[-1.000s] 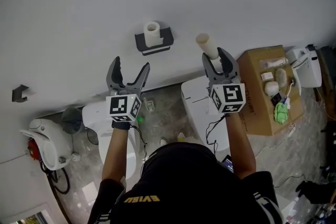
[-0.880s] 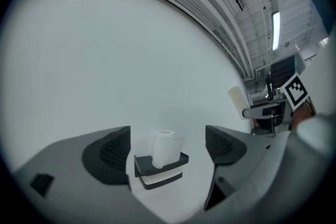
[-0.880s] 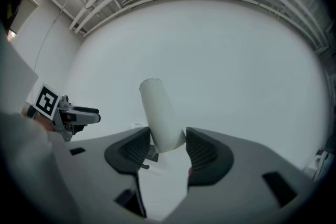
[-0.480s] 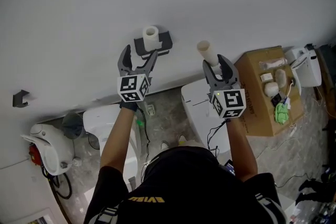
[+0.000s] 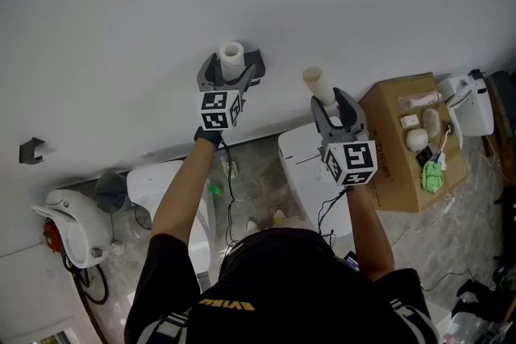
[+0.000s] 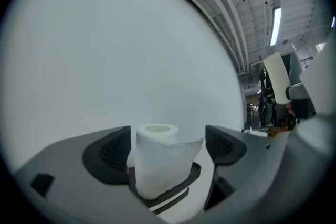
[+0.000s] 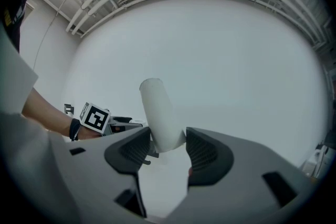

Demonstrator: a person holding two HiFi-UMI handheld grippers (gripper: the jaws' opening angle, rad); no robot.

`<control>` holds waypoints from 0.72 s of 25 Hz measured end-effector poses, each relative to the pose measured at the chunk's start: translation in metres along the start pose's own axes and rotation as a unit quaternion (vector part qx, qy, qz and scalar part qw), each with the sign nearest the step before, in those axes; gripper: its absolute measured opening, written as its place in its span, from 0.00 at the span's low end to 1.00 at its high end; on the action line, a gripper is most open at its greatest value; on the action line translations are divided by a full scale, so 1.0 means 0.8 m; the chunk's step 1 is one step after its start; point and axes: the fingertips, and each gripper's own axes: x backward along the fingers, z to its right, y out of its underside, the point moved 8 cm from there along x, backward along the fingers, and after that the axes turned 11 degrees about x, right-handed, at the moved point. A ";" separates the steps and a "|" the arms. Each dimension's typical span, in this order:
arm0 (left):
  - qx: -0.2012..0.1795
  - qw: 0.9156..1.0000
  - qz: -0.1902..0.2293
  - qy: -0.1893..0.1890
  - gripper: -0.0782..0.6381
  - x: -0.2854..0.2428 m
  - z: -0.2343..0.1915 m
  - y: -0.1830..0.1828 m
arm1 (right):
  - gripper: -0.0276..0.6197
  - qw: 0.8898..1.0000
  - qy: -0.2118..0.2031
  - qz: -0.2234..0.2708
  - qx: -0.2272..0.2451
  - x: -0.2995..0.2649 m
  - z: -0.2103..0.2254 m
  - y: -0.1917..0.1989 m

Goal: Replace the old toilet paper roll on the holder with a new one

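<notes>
L gripper (image 6: 168, 148): jaws apart, straddling the TP roll (image 6: 157, 162). The pad on the view's left sits right at the roll's side; can't tell if it touches. The pad on the view's right shows a thin sliver of gap before the paper. Paper not squeezed, so read as released, no grasp.

Roll stands upright on the dark holder (image 6: 190, 174), which is fixed to the white wall (image 5: 121, 12). Only the holder's front lip + a lower bar show in the L gripper view. Whatever seat or peg carries the roll is hidden behind the paper. Roll's loose edge is ragged at upper right.

In the head view the marker cube (image 5: 219, 109) covers most of the L jaws. Only their tips show, either side of roll + holder.

R gripper (image 7: 168, 140): clenched on a pale, smooth tube (image 7: 160, 107), pads tight on both sides near its lower end. Tube is tilted and sticks out well past the jaws. Its bottom end is hidden btwn the pads. In the head view it's off to the right of the holder, apart from it and close to the wall; contact w/ wall can't be judged.

Below: toilet (image 5: 298, 157) partly hidden by the R forearm. Carton (image 5: 395, 173) w/ small items on top, too small to ID. Person's hands mostly hidden behind the grippers.
</notes>
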 end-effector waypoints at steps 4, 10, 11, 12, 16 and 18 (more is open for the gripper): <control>-0.003 1.000 0.000 -0.007 0.74 -0.015 0.000 -0.004 | 0.37 1.000 0.000 0.000 0.002 0.001 -0.001 -0.001; -0.004 1.000 -0.004 -0.013 0.74 -0.028 -0.002 -0.005 | 0.37 1.000 0.002 0.002 0.002 0.006 -0.003 -0.005; -0.005 1.000 -0.005 -0.014 0.74 -0.029 -0.003 -0.005 | 0.37 1.000 0.002 0.002 0.003 0.007 -0.003 -0.005; -0.005 1.000 -0.007 -0.015 0.74 -0.031 -0.005 -0.004 | 0.37 1.000 0.003 0.001 0.003 0.007 -0.003 -0.005; 0.000 1.000 -0.011 -0.017 0.74 -0.037 -0.010 -0.004 | 0.37 1.000 0.006 0.000 0.002 0.010 0.000 -0.004; 0.002 1.000 -0.012 -0.017 0.74 -0.038 -0.012 -0.002 | 0.37 1.000 0.006 0.001 0.001 0.011 0.000 -0.003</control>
